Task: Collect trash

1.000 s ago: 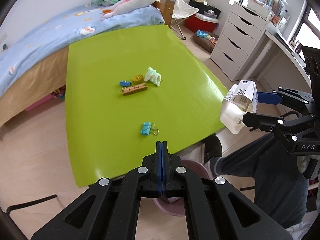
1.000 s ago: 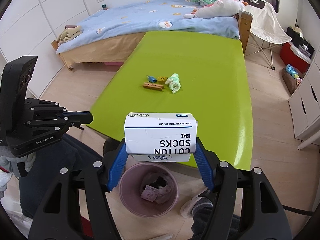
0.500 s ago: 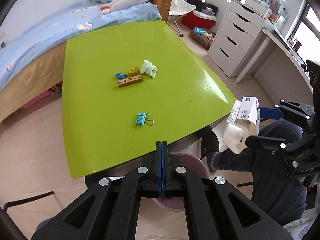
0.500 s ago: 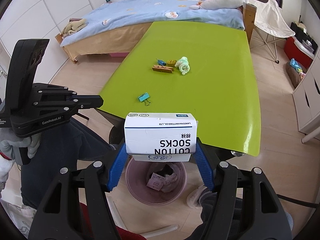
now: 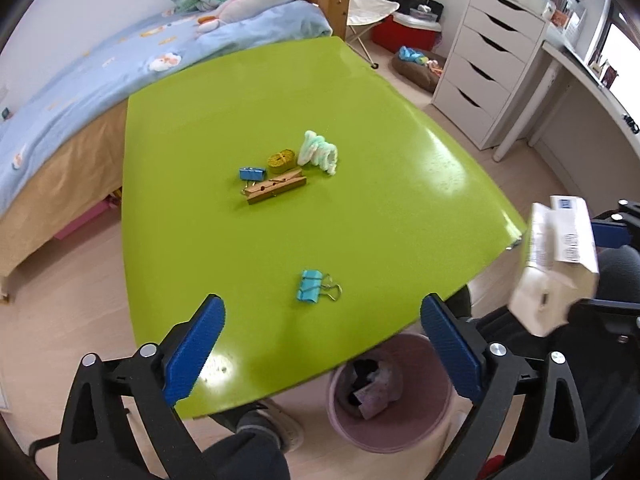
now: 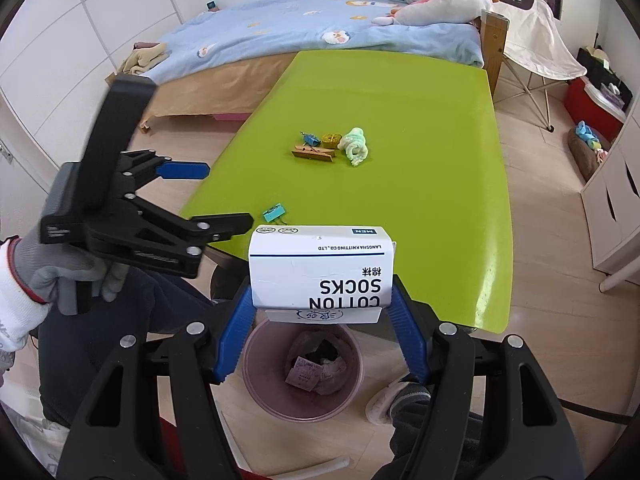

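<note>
1. The sock box (image 6: 322, 266) sits crosswise between the right gripper (image 6: 320, 316) fingers (image 6: 234, 326), long side running from finger to finger, printed face toward the camera. Both blue pads press on its short ends, so it is pinched and carried clear of the table (image 6: 400, 92).

2. The pink bin (image 6: 302, 368) stands on the floor just below and slightly beyond the box, tucked at the near table edge. Paper scraps already lie in it. I judge the coming move to be a drop: the box looks nearly over the bin mouth, perhaps a little short of it, so a small reach forward may be needed before letting go.

3. The left gripper (image 5: 320, 336) has just been opening; its fingers (image 5: 196, 344) now stand spread wide with nothing between them, over the near table edge.

4. A teal binder clip (image 5: 310, 286) lies on the table just ahead of the left fingers, roughly centred between them, its wire handles pointing to the right in the left wrist view. The left hand is plainly the nearer one to it.

5. Further up the table lie a blue clip (image 5: 252, 174), a wooden clothespin (image 5: 276, 192), a yellow roll (image 5: 282, 160) and a pale green bundle (image 5: 320, 152), close together and well apart from both grippers.
</note>
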`<state>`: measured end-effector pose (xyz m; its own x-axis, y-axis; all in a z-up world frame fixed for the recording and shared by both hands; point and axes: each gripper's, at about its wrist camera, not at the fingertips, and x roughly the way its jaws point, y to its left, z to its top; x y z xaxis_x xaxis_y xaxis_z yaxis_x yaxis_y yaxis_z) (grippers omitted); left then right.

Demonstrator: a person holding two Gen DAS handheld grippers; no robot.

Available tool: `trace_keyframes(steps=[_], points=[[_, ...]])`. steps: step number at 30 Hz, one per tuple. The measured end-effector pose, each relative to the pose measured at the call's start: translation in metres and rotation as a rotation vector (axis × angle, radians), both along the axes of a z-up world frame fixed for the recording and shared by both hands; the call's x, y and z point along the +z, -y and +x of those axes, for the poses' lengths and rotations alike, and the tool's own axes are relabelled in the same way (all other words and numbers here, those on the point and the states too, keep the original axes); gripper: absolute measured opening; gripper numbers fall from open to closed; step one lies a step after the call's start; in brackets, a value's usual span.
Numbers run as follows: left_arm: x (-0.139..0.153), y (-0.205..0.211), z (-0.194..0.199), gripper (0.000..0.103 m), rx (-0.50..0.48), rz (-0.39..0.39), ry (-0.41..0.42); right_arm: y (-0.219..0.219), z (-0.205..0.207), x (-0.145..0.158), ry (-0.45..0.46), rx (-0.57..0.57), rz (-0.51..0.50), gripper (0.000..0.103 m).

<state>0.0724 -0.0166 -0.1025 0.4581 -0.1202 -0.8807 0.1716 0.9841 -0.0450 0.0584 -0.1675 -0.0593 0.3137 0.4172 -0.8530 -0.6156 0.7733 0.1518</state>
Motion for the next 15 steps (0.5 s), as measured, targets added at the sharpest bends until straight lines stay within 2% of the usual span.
trace_keyframes(steps=[8,10,11,13,14,15], points=[[-0.029,0.004,0.023,0.094,-0.004,0.027,-0.053,0.000,0.003,0.000,-0.003,0.001,-0.006,0.064],[-0.035,0.005,0.026,0.082,-0.007,0.026,-0.069,0.000,0.003,0.000,-0.004,0.001,-0.007,0.064],[-0.039,0.005,0.028,0.071,-0.006,0.023,-0.086,0.000,0.003,0.000,-0.005,0.001,-0.008,0.064],[-0.042,0.004,0.029,0.063,0.002,0.023,-0.094,0.000,0.004,0.000,-0.004,0.000,-0.008,0.064],[-0.043,0.003,0.030,0.050,0.007,0.019,-0.098,0.000,0.004,0.000,-0.004,0.000,-0.008,0.064],[-0.044,0.001,0.030,0.043,0.010,0.014,-0.106,0.000,0.004,0.000,-0.004,0.001,-0.008,0.064]])
